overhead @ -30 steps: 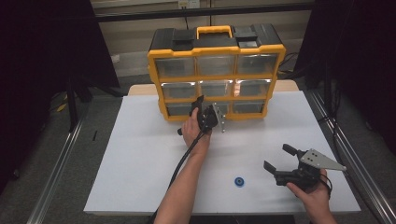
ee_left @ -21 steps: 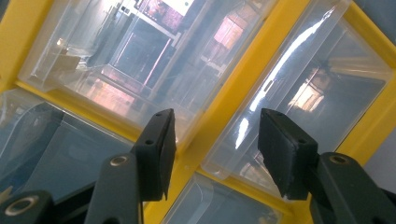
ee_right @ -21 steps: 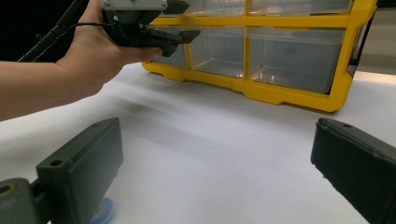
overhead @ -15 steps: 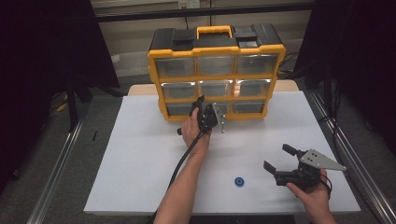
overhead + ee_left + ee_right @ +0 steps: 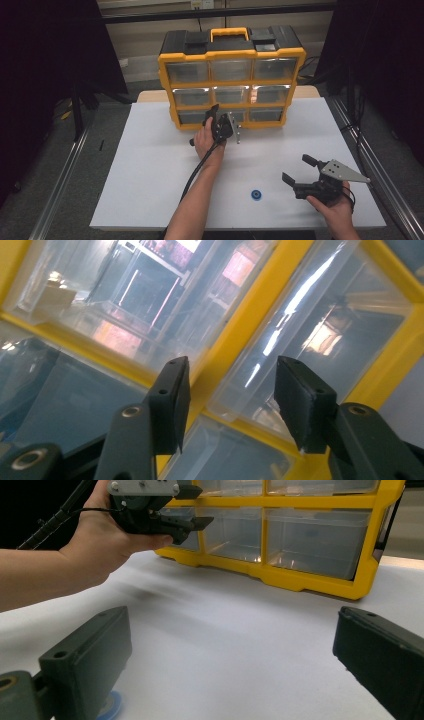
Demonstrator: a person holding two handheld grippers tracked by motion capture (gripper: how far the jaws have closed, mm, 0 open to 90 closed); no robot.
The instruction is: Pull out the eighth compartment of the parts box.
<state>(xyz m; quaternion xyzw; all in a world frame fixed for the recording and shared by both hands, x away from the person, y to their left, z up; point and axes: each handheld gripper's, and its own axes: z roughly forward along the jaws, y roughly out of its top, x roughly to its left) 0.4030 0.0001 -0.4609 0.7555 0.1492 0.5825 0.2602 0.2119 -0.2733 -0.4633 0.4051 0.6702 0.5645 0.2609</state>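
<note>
A yellow and black drawer cabinet (image 5: 231, 75) with clear drawers stands at the back of the white table. My left gripper (image 5: 223, 120) is held up close to its bottom row, near the middle drawer. In the left gripper view this gripper (image 5: 232, 390) is open, with a yellow divider (image 5: 235, 335) between two clear drawers behind the gap. My right gripper (image 5: 297, 169) rests low at the front right, open wide and holding nothing. A small blue ring (image 5: 256, 194) lies on the table just left of it, and the same blue ring (image 5: 110, 705) sits by the left jaw in the right gripper view.
The white table top (image 5: 150, 165) has free room at the left and in the middle. In the right gripper view the cabinet's bottom edge (image 5: 300, 577) stands ahead, and the other hand with the left gripper (image 5: 192, 526) is at the upper left. Metal rails run along both table sides.
</note>
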